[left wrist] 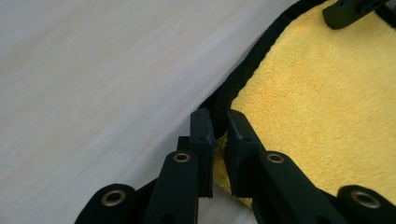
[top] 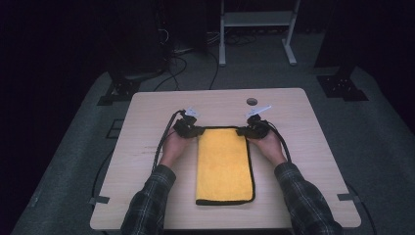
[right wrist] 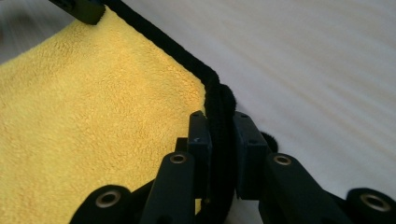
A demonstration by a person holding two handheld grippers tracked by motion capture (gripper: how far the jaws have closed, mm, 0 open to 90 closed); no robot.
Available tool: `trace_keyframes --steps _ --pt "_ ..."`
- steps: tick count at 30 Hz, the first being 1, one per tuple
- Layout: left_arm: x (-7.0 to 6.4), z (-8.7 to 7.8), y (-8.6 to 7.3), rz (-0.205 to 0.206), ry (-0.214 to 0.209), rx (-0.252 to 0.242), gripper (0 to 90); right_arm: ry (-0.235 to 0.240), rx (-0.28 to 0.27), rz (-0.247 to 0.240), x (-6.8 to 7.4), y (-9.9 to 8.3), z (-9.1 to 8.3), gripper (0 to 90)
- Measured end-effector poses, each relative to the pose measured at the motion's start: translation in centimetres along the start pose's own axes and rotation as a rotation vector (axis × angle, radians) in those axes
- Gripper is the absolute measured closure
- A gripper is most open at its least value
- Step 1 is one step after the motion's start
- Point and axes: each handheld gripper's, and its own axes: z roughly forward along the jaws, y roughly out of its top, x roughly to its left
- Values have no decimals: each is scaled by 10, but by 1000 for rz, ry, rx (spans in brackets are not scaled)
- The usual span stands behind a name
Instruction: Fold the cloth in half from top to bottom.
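Yellow towel [top: 224, 164] with a black hem lies flat and folded into a long rectangle on the middle of the pale wooden counter [top: 147, 117], its long axis running from the person's side straight away toward the far edge. Both hands work at its far short edge. The left gripper [top: 192, 129] sits at the far left corner and the right gripper [top: 248, 130] at the far right corner, each equally near its own corner. In the left gripper view, the fingers [left wrist: 201, 135] are nearly closed on the hem at that corner. In the right gripper view, the fingers [right wrist: 199, 135] are pinched on the thick black hem. The rest of the towel stretches back toward the person, so any fold would likely run along that length
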Motion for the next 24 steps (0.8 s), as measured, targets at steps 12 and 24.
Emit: trace_keyframes --steps 12,24 --pt "3 -49 35 58 62 -134 819 -40 -125 -65 2 48 -38 786" --pt "-21 -65 8 52 -44 -165 819 65 -176 -58 17 14 -48 784"
